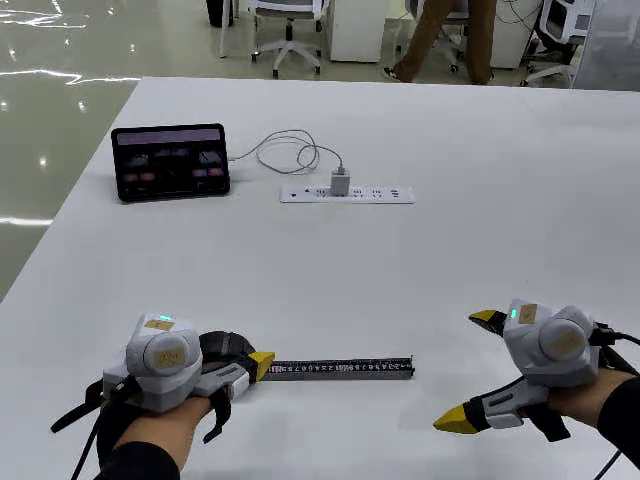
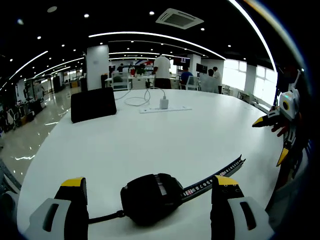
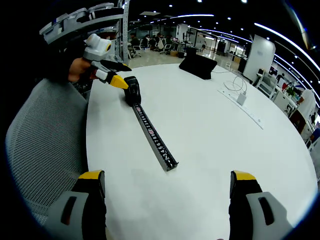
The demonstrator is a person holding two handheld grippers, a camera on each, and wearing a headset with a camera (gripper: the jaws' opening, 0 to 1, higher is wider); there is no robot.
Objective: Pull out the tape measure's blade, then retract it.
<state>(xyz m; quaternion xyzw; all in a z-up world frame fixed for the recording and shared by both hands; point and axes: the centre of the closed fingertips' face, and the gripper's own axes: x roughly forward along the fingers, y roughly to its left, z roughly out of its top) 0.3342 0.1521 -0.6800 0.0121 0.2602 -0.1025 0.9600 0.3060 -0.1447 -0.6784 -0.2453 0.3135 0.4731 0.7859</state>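
Left gripper (image 2: 150,181) stands wide astride the tape measure case (image 2: 152,197), which my head view half hides; right gripper (image 3: 167,176) gapes empty, facing the blade (image 3: 152,137).

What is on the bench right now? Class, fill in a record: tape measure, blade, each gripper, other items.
Tape measure: black case on the white table
Blade: pulled out, lying flat on the table
Left gripper: open, jaws either side of the case
Right gripper: open, empty, apart from the blade's tip
Other items: tablet, power strip with charger plugged in
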